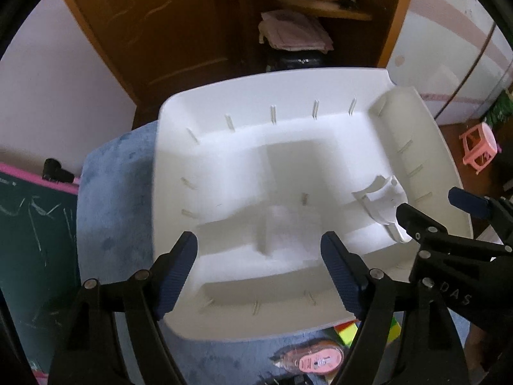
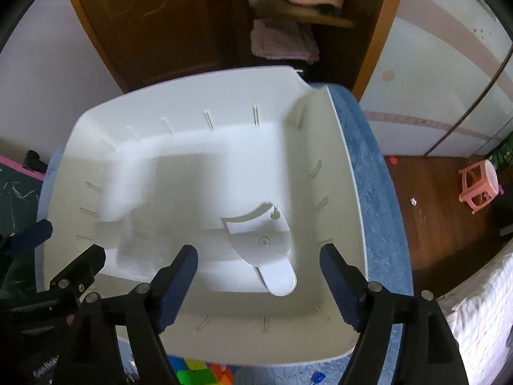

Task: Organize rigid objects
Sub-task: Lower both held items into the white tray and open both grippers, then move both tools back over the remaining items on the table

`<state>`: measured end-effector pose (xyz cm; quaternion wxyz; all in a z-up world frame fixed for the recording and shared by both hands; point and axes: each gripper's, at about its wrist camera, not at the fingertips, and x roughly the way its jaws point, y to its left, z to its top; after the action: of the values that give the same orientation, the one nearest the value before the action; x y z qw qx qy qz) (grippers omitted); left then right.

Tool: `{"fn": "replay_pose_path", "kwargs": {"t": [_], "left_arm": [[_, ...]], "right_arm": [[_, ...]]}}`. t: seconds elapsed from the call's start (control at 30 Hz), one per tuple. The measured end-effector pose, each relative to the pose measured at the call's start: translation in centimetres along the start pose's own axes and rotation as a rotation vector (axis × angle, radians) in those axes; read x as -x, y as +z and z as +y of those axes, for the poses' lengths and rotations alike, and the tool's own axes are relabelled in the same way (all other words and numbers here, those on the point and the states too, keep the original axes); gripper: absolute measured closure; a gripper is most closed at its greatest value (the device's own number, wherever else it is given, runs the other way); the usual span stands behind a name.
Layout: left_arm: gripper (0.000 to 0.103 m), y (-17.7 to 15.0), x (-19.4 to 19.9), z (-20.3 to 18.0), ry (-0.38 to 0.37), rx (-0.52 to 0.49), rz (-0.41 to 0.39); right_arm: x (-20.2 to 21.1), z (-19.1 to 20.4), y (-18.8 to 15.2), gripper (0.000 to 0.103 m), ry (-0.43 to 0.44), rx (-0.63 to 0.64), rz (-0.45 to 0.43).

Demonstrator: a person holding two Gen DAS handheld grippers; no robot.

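A large white plastic bin (image 1: 243, 96) (image 2: 179, 86) sits on a blue cloth-covered surface (image 1: 109, 199) (image 2: 378, 199). A white scoop-like plastic piece (image 1: 381, 205) (image 2: 263, 243) lies inside the bin at its right front. My left gripper (image 1: 259, 272) is open and empty over the bin's front edge; it also shows at the left in the right wrist view (image 2: 69, 240). My right gripper (image 2: 258, 282) is open and empty just above the scoop's handle; it also shows at the right in the left wrist view (image 1: 433, 208).
A multicoloured puzzle cube (image 2: 198, 372) (image 1: 349, 333) and a pink tape dispenser (image 1: 315, 357) lie on the cloth in front of the bin. A wooden cabinet (image 1: 154, 32) stands behind. A pink stool (image 2: 479, 186) is on the floor at right. A chalkboard (image 1: 29, 231) is at left.
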<state>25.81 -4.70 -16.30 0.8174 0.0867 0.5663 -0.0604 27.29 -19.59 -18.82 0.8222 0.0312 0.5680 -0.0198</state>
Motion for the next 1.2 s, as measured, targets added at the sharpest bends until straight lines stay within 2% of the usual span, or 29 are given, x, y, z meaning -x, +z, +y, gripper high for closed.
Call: {"fn": "replay_pose_path", "kwargs": {"t": [0.17, 0.43, 0.83, 1.2], "left_arm": [[0.021, -1.3, 3.1, 1.3, -0.012, 0.048, -0.038], [0.021, -4.4, 8.8, 1.9, 0.002, 0.059, -0.128], [0.021, -10.0, 14.7, -1.1, -0.037, 0.005, -0.208], [0.021, -13.8, 17.7, -4.2, -0.071, -0.052, -0.247]], "right_arm": [[2.6, -0.1, -0.9, 0.024, 0.026, 0.000, -0.034], [8.2, -0.5, -3.7, 0.024, 0.095, -0.015, -0.096], [16.7, -2.8, -10.6, 0.024, 0.176, -0.038, -0.213], [21.1, -6.0, -15.8, 0.024, 0.177, -0.064, -0.284]]}}
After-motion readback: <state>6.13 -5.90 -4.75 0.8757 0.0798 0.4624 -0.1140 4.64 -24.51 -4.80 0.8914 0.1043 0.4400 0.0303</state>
